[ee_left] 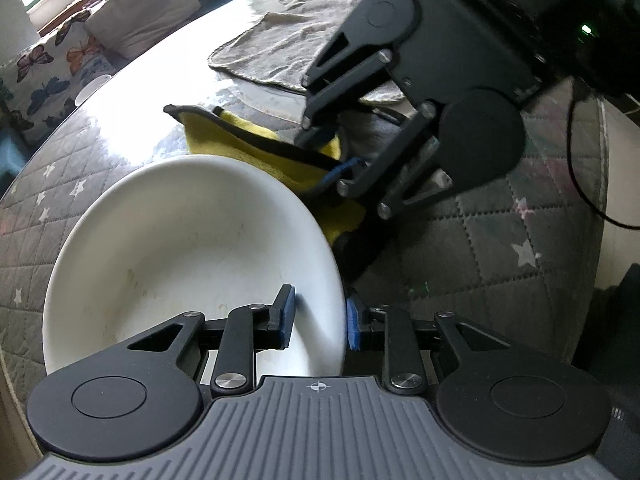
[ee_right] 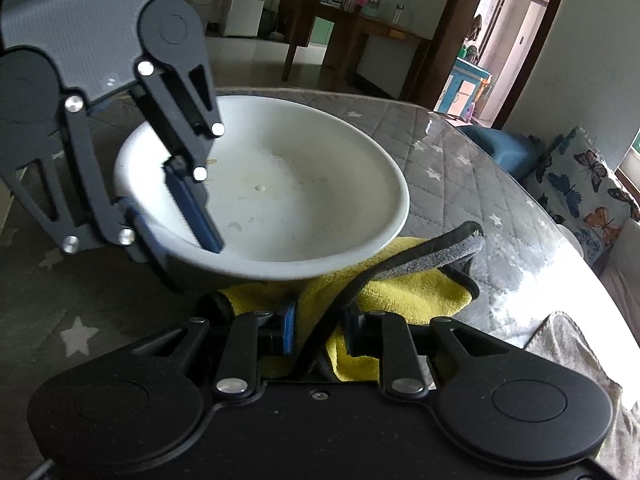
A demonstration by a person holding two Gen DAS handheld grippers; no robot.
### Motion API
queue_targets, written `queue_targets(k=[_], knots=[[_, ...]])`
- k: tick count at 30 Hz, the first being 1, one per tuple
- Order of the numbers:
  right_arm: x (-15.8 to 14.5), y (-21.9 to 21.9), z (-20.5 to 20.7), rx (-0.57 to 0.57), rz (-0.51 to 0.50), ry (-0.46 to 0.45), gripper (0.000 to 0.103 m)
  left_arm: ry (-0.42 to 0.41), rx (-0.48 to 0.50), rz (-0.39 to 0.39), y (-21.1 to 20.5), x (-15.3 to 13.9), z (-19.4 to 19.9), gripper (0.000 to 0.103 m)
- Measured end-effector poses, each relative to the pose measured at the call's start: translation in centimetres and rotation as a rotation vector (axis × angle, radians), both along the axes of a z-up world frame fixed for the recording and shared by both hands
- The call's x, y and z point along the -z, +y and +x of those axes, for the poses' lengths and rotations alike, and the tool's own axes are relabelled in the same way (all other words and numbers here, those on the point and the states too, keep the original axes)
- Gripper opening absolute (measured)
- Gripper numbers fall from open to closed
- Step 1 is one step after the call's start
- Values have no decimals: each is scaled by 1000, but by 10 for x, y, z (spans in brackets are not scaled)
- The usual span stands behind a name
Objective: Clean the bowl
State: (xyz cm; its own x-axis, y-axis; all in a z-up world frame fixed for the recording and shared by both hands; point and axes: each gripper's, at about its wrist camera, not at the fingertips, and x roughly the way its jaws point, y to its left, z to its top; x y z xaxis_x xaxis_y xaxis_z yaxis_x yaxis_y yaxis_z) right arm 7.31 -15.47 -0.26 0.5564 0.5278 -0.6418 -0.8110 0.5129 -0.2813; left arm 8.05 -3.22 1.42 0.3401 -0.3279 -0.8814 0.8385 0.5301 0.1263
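Note:
A white bowl (ee_left: 180, 248) with faint food specks inside stands on the quilted table. My left gripper (ee_left: 320, 320) is shut on its near rim, one blue pad inside the wall and one outside. The right wrist view shows the same grip, with the left gripper (ee_right: 168, 220) on the left side of the bowl (ee_right: 300, 184). A yellow cloth (ee_left: 256, 148) with a black hem lies bunched just behind the bowl. My right gripper (ee_right: 320, 332) is shut on a fold of the yellow cloth (ee_right: 400, 292). The right gripper (ee_left: 326, 152) reaches down from the upper right.
A grey towel (ee_left: 280, 44) lies spread farther back on the glossy round table (ee_left: 500, 240), which has a grey star-quilted cover. Butterfly-print cushions (ee_left: 40, 68) line a seat beyond the table edge. A black cable (ee_left: 576, 176) hangs at the right.

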Motion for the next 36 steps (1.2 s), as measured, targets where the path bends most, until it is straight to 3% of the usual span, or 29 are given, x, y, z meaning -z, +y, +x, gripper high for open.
queue_targets(k=[7,24,36], knots=[[1,3,19,20,-15,-21,24,15,4,7,4,-1,-2,26],[3,4,20,14,-30,-37,24,27,-123,37,-22,2,18,37],[0,-7,-10,-15,-44,-29,24,-17,-44,61,-23,1,6,32]])
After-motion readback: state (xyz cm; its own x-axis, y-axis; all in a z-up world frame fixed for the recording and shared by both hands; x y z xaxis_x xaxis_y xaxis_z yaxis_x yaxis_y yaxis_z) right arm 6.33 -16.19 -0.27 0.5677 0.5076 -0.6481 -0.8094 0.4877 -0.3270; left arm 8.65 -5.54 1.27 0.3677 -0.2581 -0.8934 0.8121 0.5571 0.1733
